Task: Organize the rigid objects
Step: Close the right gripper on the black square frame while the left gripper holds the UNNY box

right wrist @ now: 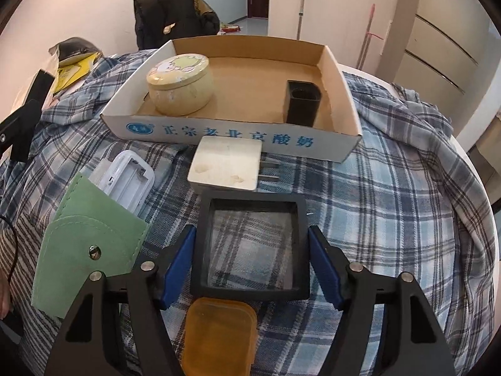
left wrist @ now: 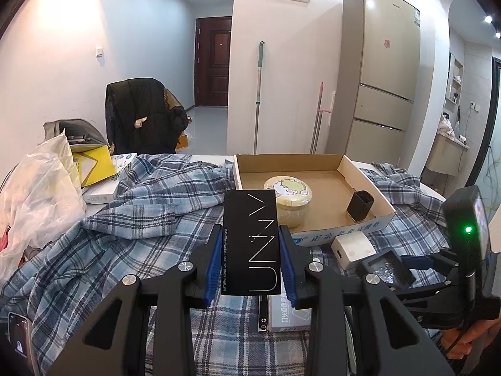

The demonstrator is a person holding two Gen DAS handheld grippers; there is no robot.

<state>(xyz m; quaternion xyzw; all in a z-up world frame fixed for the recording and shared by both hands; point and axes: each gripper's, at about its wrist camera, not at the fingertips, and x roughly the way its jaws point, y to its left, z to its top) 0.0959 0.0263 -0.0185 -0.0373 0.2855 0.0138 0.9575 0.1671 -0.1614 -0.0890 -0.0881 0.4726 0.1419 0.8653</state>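
My left gripper [left wrist: 250, 261] is shut on a long black eyebrow-powder box [left wrist: 250, 241], held above the plaid cloth in front of the cardboard tray [left wrist: 369, 175]. The tray holds a round yellow tin [left wrist: 289, 199] and a black square cup [left wrist: 360, 205]; both also show in the right wrist view, tin [right wrist: 180, 84] and cup [right wrist: 302, 103]. My right gripper [right wrist: 250, 260] has its blue pads against both sides of a black square frame box [right wrist: 250, 244] lying on the cloth. A white plug adapter [right wrist: 225, 163] lies between it and the tray [right wrist: 238, 133].
A green felt pouch [right wrist: 90, 244] with a white plastic case [right wrist: 125, 175] lies left of the right gripper. An amber plastic box [right wrist: 219, 335] sits under it. Plastic bags [left wrist: 37, 188], boxes and a yellow folder [left wrist: 94, 164] crowd the table's left. A jacket-draped chair [left wrist: 141, 116] stands behind.
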